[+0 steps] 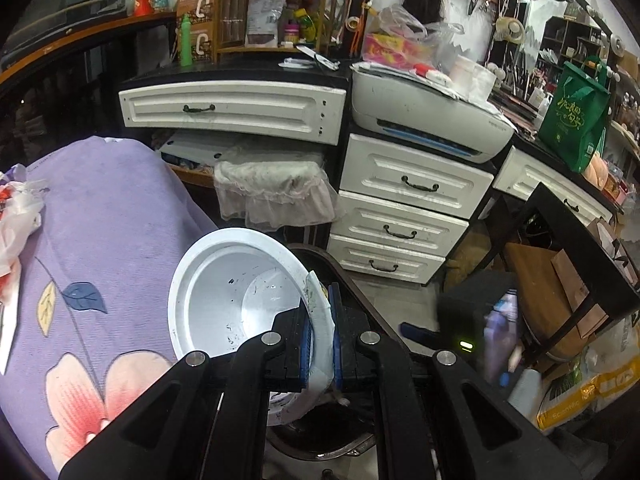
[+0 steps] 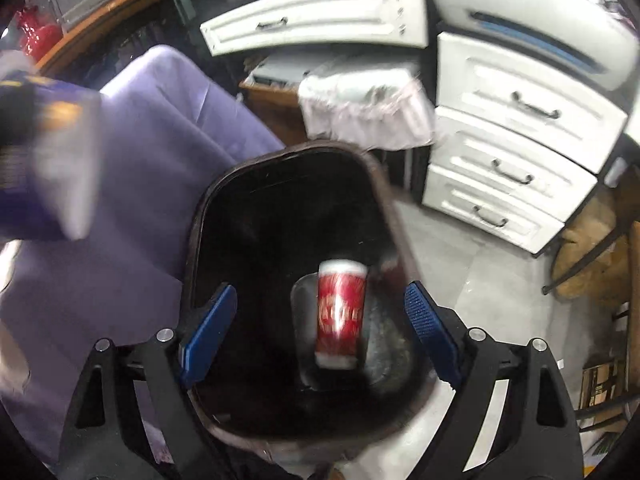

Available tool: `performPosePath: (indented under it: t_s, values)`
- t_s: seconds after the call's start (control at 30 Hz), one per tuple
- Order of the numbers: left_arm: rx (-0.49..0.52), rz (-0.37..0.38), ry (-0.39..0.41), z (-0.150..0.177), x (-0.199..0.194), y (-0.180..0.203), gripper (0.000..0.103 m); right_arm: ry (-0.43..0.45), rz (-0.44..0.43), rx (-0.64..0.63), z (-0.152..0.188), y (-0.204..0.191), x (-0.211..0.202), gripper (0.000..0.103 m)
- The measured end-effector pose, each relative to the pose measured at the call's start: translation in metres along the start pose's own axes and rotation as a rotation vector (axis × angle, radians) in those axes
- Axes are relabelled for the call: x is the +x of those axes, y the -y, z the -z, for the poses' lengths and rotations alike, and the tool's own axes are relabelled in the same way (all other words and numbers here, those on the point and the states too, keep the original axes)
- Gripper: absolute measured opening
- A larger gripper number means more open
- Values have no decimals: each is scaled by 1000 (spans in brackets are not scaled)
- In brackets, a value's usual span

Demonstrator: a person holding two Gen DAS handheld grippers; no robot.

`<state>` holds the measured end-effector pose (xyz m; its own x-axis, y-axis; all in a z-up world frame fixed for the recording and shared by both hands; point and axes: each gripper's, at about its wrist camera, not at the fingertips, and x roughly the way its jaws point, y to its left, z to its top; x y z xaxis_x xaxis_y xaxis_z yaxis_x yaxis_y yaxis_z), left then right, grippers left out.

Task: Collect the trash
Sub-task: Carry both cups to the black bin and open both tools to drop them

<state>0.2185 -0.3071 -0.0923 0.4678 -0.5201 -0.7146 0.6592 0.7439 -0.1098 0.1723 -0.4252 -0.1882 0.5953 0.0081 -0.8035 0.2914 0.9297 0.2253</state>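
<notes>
Left hand-held gripper: clamped tight on the rim of a white round paper bowl, which tilts with its mouth toward the camera beside a purple floral cloth.
Right hand-held gripper: jaws spread wide, blue pads touching nothing.
Red and white can: blurred, inside the black plastic trash bin, between the spread fingers.
Background: white drawers.

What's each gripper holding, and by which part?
Left gripper: white paper bowl, pinched at its rim. Right gripper: nothing; jaws open above the red can in the bin.
</notes>
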Motion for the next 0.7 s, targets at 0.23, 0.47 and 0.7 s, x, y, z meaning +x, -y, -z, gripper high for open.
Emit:
performPosePath:
  t_s: [0.23,0.47,0.7]
  values:
    - [28,16,-96,12,42,17,9,58,75,52,28,29,-43,85]
    - [22,-1,-190,24,76,17,9,80,133,118,46,59,-62,85]
    - [10,-20,-206,31,82,17,67,87,166,140,52,74,-69,85]
